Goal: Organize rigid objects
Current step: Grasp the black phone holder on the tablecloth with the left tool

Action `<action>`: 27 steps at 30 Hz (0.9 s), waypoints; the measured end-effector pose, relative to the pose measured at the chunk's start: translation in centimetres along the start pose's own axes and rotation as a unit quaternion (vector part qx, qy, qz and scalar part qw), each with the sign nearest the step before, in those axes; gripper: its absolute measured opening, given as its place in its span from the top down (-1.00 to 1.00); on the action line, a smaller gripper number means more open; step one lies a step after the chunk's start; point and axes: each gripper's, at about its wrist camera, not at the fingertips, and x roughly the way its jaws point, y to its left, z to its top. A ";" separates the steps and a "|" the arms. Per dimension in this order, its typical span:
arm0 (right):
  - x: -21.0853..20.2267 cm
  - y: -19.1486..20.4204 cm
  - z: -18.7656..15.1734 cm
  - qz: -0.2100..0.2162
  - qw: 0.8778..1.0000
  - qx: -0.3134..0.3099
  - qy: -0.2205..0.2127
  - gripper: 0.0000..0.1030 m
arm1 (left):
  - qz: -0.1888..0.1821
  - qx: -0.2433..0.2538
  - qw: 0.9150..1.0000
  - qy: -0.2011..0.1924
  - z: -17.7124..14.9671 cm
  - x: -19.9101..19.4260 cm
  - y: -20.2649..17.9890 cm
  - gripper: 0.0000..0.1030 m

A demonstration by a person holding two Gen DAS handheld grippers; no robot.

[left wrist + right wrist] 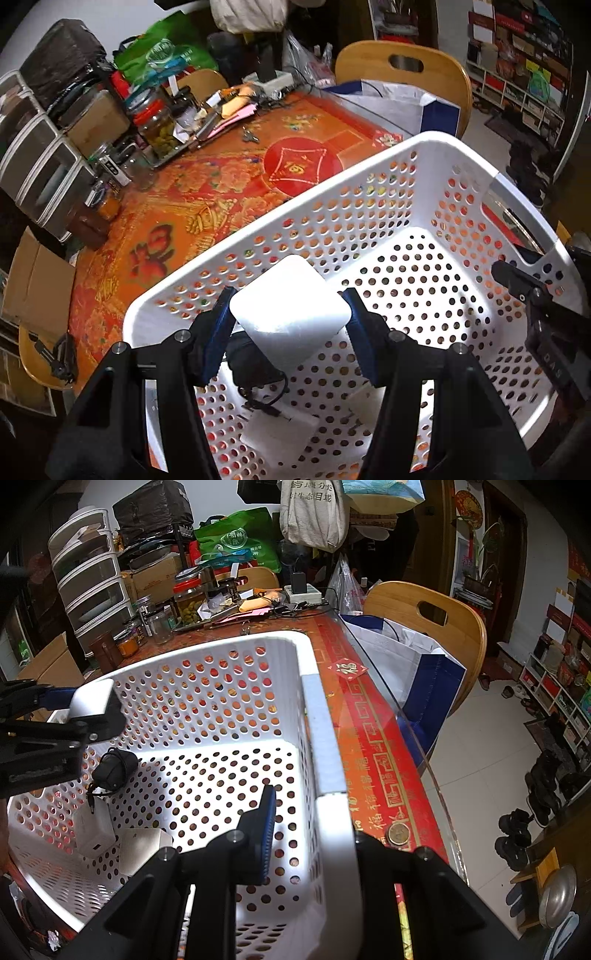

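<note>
A red tablecloth (373,746) printed with gold 福 characters bears a white basket (325,716). At six o'clock in the left wrist view, the left gripper (290,314) pinches a white box (288,310) over the basket. The right gripper (314,834) clamps the basket's rim.

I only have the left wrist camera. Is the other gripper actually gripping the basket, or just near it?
Observer: Gripping. The right gripper is shut on the basket rim, with the wall between its fingers.
Operator: Anything on the table beside it?
Observer: A coin lies on the tablecloth just outside that rim.
Operator: How high is my white block?
Observer: The white block hangs near rim height, clear above the black adapter.
</note>
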 end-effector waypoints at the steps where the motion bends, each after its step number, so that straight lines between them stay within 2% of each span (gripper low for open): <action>1: 0.0 0.0 0.0 0.000 1.000 0.000 0.000 0.61 | 0.000 0.002 1.000 0.003 0.0 0.2 -0.1 -0.08; 5: 0.0 0.0 0.0 0.000 1.000 0.000 0.000 0.61 | -0.016 0.015 0.999 0.030 0.2 1.4 -0.6 -0.09; 7: 0.0 0.0 0.0 0.000 1.000 0.000 0.001 0.61 | -0.030 0.021 0.999 0.039 0.1 1.8 -0.7 -0.22; 11: 0.0 0.2 0.0 0.000 1.000 0.000 0.003 0.60 | -0.024 -0.010 1.000 -0.015 -0.5 -0.8 1.7 -0.74; 15: 0.0 0.1 0.1 0.000 1.000 -0.001 0.005 0.60 | 0.002 -0.052 0.995 -0.084 -3.1 -5.6 7.7 -0.93; 16: 0.1 0.1 0.1 0.000 1.000 -0.001 0.005 0.60 | 0.014 -0.062 0.993 -0.096 -3.9 -6.4 9.3 -1.00; 18: 0.1 0.1 0.1 -0.001 1.000 -0.002 0.007 0.60 | 0.053 -0.091 0.989 -0.108 -5.7 -7.4 13.1 -1.00; 20: 0.1 0.1 0.2 -0.001 1.000 -0.002 0.006 0.60 | 0.086 -0.132 0.983 -0.095 -7.2 -6.8 17.5 -1.00; 24: 0.1 0.1 0.2 0.000 1.000 -0.003 0.006 0.60 | 0.061 -0.219 0.973 -0.031 -9.9 -1.0 25.6 -1.00; 27: 0.1 0.1 0.2 -0.001 1.000 -0.002 0.006 0.60 | 0.062 -0.229 0.971 0.007 -11.1 4.1 28.0 -1.00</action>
